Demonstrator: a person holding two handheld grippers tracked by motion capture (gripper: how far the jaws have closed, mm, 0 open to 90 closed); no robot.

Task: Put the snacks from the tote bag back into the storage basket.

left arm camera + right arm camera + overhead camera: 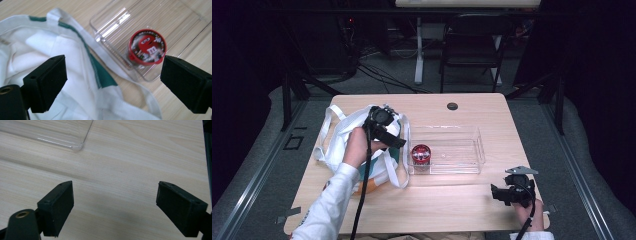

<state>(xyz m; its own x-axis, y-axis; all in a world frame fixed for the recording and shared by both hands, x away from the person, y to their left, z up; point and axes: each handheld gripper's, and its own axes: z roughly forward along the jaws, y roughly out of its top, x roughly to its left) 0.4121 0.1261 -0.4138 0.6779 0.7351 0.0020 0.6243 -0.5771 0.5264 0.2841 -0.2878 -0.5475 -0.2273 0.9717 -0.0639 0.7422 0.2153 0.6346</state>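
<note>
Hovering with jaws apart and empty over the white tote bag (50,50), the left hand-held gripper (113,75) risks snagging loose cloth, or nudging the red-lidded tub (147,47) in the clear tray (477,150), while the right hand-held gripper (115,207) idles, also wide apart, above bare worktop (125,157).

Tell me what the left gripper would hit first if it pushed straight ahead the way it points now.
Probably the white tote bag: the open left gripper aims down at its cloth and strap. The red candy tub in the clear tray lies off toward the right jaw, though depth is hard to judge.
</note>
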